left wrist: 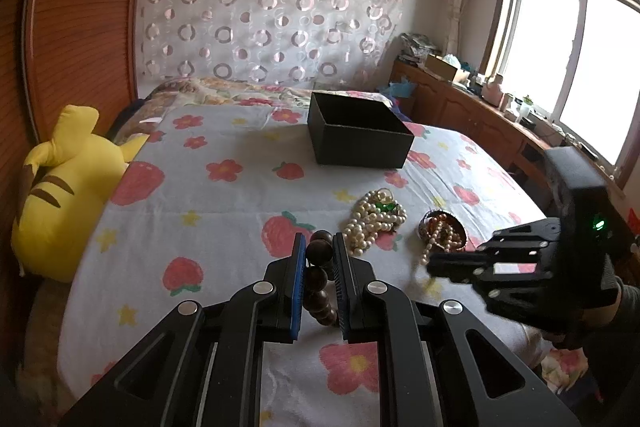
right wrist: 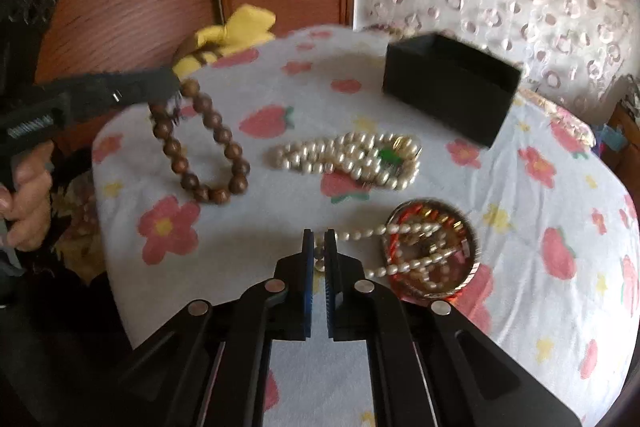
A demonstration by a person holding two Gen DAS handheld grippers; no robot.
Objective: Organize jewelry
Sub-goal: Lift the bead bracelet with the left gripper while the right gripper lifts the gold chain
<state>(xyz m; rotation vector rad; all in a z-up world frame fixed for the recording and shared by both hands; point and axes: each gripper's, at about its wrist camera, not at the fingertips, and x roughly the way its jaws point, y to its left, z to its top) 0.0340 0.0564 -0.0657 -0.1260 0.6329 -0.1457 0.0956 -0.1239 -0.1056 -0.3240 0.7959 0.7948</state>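
My left gripper (left wrist: pixel 319 241) is shut on a bracelet of large brown wooden beads (left wrist: pixel 318 283), which hangs as a loop (right wrist: pixel 224 137) above the flowered bedspread. My right gripper (right wrist: pixel 319 235) is shut on a thin pearl strand (right wrist: pixel 400 229) that trails out of a small round dish (right wrist: pixel 472 239) full of tangled jewelry. A heap of larger pearls with a green stone (right wrist: pixel 360 159) lies between the dish and an open black box (right wrist: pixel 448 87). In the left wrist view the right gripper (left wrist: pixel 430 265) sits low right, beside the dish (left wrist: pixel 442 227).
The bed carries a strawberry and flower bedspread (left wrist: pixel 224 211). A yellow plush toy (left wrist: pixel 60 195) lies at its left edge against a wooden headboard (left wrist: pixel 80 27). A cluttered wooden cabinet (left wrist: pixel 472 111) runs under the window on the right.
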